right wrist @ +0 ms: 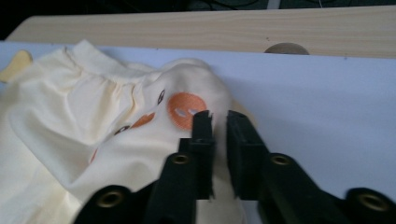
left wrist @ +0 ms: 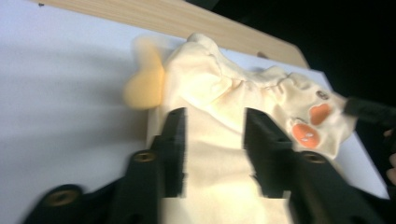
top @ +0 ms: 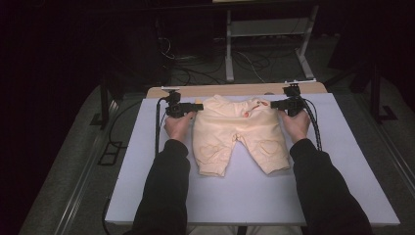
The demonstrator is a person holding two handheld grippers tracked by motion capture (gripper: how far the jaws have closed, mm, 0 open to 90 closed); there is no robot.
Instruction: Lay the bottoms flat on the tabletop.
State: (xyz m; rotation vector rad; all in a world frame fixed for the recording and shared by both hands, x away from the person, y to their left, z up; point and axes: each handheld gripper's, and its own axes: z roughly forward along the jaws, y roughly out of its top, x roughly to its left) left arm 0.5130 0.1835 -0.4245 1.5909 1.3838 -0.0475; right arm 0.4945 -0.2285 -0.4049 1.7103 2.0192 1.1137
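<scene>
Your sleeves [top: 166,191] enter at the frame's bottom; mid-frame, cream baby trousers [top: 239,134] lie flat on the white table [top: 244,196]. Left gripper [top: 195,106] jaws stand apart over the waistband; right gripper [top: 274,104] jaws, slightly parted, straddle a fold.

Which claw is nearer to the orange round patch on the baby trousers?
Right. The right claw sits at the waistband corner, right beside the orange round patch on the baby trousers. The left claw is at the opposite waistband corner.
</scene>
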